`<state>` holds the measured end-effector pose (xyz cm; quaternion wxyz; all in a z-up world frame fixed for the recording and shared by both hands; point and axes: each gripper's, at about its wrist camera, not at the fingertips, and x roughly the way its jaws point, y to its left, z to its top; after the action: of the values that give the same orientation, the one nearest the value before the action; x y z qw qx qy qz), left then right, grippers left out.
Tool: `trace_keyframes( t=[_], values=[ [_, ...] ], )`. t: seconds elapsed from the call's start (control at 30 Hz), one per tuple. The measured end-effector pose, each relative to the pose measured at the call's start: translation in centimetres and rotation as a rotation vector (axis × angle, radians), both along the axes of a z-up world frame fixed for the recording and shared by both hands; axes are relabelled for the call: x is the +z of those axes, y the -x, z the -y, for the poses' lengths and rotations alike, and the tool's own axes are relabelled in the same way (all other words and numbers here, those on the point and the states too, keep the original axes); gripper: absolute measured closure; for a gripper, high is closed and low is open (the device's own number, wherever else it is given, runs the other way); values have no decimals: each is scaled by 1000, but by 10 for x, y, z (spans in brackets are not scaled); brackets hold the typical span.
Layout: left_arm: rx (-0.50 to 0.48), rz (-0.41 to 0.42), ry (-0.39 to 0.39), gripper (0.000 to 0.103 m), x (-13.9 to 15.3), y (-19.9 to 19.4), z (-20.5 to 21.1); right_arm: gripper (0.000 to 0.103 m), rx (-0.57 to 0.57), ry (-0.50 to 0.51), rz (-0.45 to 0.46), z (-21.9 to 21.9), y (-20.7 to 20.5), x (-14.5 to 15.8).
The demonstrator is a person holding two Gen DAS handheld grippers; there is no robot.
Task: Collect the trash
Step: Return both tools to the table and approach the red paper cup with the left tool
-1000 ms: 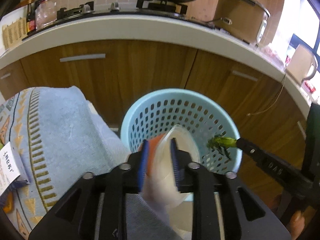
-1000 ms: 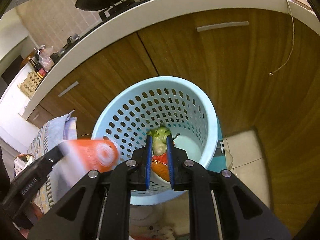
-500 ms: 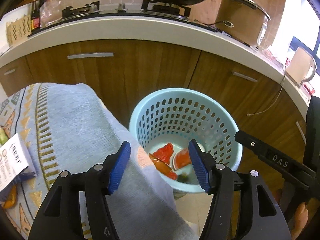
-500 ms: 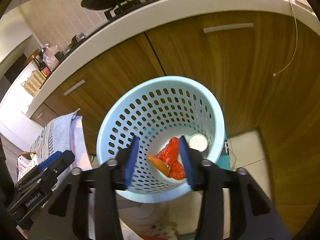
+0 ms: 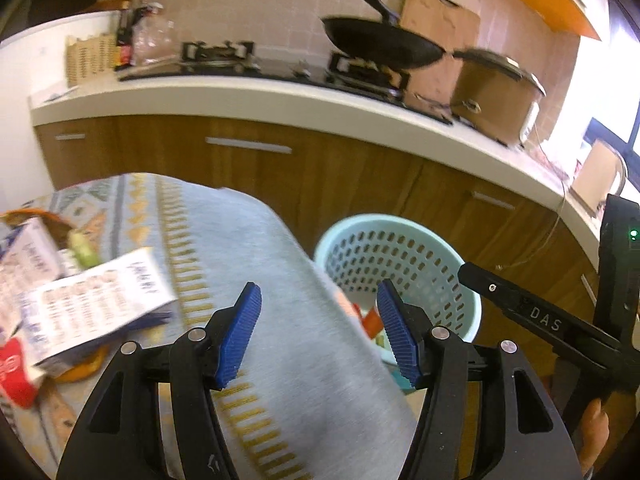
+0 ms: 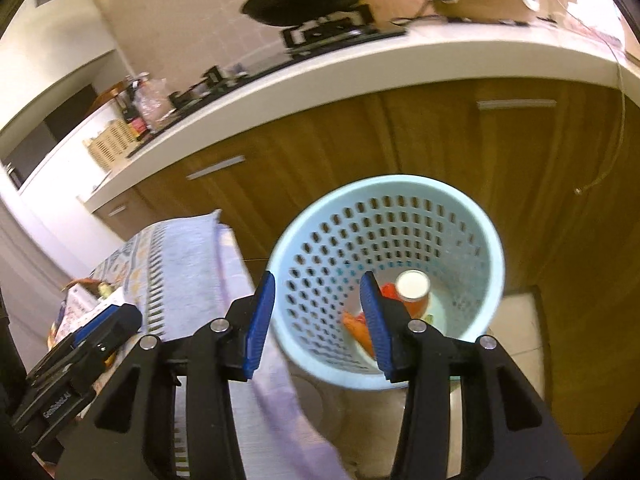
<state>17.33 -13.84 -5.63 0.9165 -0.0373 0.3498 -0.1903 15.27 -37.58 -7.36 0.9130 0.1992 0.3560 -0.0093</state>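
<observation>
Both claws are angled downward, jaws parted and empty: the left gripper (image 5: 319, 330) above the tablecloth (image 5: 256, 240), the right gripper (image 6: 316, 320) above the basket (image 6: 492, 256), trash (image 6: 360, 328) seen inside

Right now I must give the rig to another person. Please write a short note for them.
Left gripper: open, empty, over the cloth-covered table.
Right gripper: open, empty, in front of the blue basket.
Done: orange and red scraps and a cup lie in the basket.
Left: cartons and a red wrapper wait on the table.
</observation>
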Motion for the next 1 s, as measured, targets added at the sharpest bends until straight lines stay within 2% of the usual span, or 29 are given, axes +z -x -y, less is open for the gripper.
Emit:
trace_keyframes(
  t=[0.27,0.53,0.67,0.73,0.8,0.93,1.0],
  values=[
    [143,46,46,44,18,25,-77,59,111,31,27,-60,-4,15],
    [305,28,88,44,11,42,-156,57,238,64,40,-130,-4,14],
    [378,13,63,41,1,49,-192,55,297,98,41,-166,-6,-3],
    [393,-10,43,33,-6,50,-206,55,333,88,37,-180,-6,-13],
    [416,-27,16,33,-13,52,-216,55,355,92,30,-192,-7,-22],
    [403,-54,4,31,-25,52,-224,55,379,119,32,-208,-7,-31],
    [396,-54,-40,30,-29,50,-219,55,379,134,38,-210,-6,-31]
  ],
)
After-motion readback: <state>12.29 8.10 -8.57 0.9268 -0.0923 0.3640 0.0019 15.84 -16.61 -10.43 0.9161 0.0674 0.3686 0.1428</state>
